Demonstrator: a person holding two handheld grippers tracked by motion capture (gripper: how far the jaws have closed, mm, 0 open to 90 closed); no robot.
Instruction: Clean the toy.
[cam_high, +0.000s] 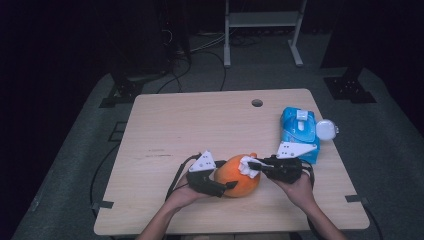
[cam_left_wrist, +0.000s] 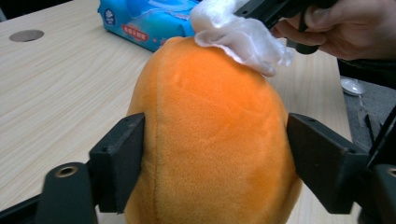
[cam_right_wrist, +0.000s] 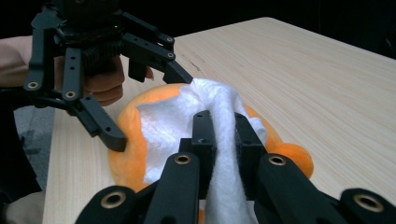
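Note:
An orange plush toy (cam_high: 239, 184) (cam_left_wrist: 210, 130) (cam_right_wrist: 122, 163) lies near the front edge of the wooden table (cam_high: 175, 125). My left gripper (cam_high: 226, 175) (cam_left_wrist: 215, 163) (cam_right_wrist: 154, 109) straddles it from the left, with a black pad pressed into each side of the plush. My right gripper (cam_high: 252, 164) (cam_right_wrist: 224, 130) (cam_left_wrist: 254, 9) comes in from the right, shut on a white wipe (cam_high: 248, 168) (cam_left_wrist: 243, 39) (cam_right_wrist: 173, 116). The wipe lies bunched on the top of the toy. A hand holds each gripper.
A blue pack of wet wipes (cam_high: 299, 132) (cam_left_wrist: 140, 23) lies at the table's right side, with a small white round object (cam_high: 327, 130) beside it at the edge. A cable hole (cam_high: 257, 103) (cam_left_wrist: 26, 35) is at the table's far edge. Metal stand legs rise beyond the table.

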